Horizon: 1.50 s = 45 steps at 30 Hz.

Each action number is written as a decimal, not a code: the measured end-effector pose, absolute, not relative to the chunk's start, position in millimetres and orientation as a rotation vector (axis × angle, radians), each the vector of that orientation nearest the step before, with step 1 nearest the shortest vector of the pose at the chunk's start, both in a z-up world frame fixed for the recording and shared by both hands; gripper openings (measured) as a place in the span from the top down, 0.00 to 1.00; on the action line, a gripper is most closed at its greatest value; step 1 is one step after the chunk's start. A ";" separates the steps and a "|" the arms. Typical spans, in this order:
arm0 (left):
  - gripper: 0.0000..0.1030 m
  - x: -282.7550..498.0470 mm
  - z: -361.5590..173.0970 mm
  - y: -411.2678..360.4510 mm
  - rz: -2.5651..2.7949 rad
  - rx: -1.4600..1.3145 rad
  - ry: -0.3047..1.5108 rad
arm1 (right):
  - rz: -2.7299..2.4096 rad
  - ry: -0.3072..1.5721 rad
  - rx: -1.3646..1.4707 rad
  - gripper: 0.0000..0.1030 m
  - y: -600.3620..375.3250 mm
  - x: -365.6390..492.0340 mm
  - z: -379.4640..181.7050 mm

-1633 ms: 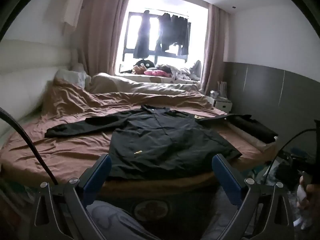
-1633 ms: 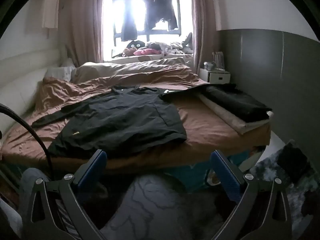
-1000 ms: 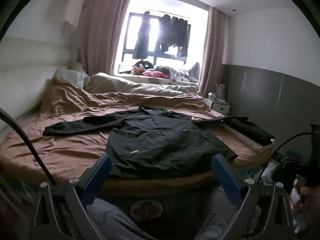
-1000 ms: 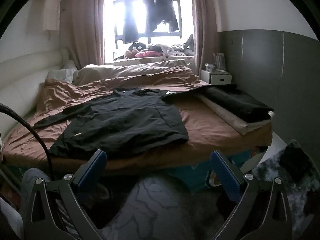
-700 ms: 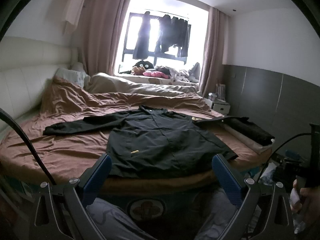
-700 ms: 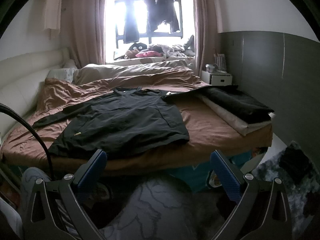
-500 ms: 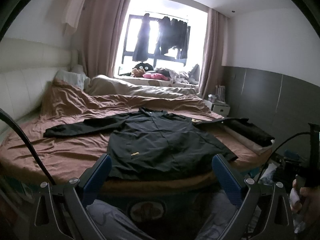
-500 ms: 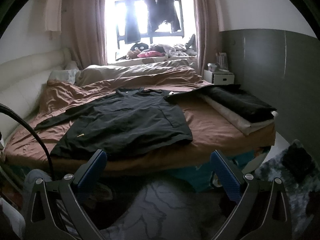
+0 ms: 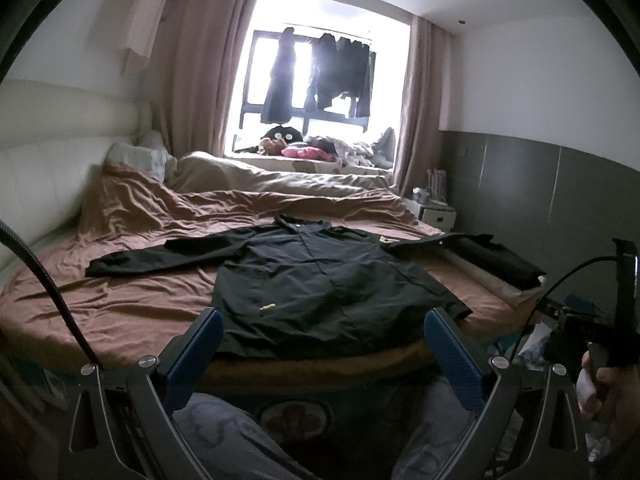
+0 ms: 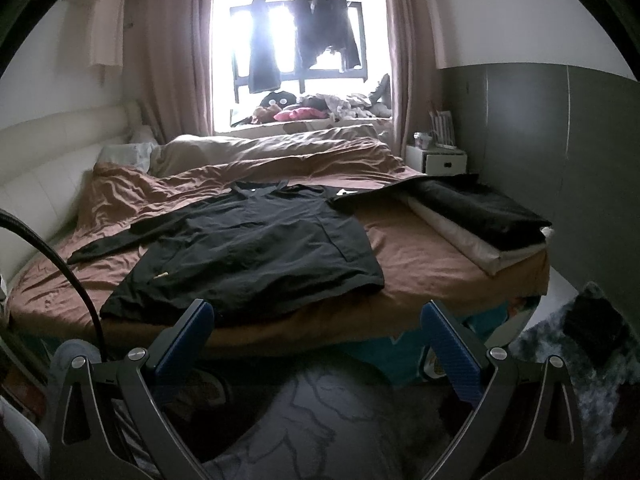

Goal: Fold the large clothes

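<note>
A large black long-sleeved shirt (image 9: pixel 320 280) lies spread flat, front up, on the brown bed (image 9: pixel 132 312), collar toward the window, sleeves stretched out left and right. It also shows in the right wrist view (image 10: pixel 256 256). My left gripper (image 9: pixel 320 344) is open and empty, held off the foot of the bed just short of the shirt's hem. My right gripper (image 10: pixel 316 336) is open and empty, lower and to the right, short of the bed edge. The right sleeve reaches a folded pile (image 10: pixel 480 208).
A stack of folded dark and white cloth (image 9: pixel 500 268) sits on the bed's right edge. A rumpled duvet (image 9: pixel 280 184) and pillows lie at the far end. A white nightstand (image 10: pixel 436 160) stands by the grey wall. My knees (image 10: pixel 320 420) are below the grippers. A dark rug (image 10: pixel 580 344) lies at right.
Both grippers have risen slightly and tilted up, so the bed and shirt sit a little lower in view. Both stay open; the shirt has not moved.
</note>
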<state>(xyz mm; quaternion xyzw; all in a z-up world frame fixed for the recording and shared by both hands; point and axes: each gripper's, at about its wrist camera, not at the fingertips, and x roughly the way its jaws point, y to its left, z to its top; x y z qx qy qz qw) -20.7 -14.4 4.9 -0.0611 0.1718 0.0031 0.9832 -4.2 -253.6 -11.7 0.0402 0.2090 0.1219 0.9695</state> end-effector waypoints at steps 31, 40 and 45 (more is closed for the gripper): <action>0.02 -32.7 6.0 -2.7 0.020 -0.132 0.318 | 0.228 0.425 0.103 0.00 -245.7 -5.0 -14.1; 0.02 -42.0 10.4 1.9 0.002 -0.142 0.290 | 0.236 0.438 0.102 0.00 -230.2 -5.0 -3.5; 0.02 -47.8 13.9 21.4 0.019 -0.182 0.278 | 0.261 0.430 0.091 0.00 -213.9 2.4 15.8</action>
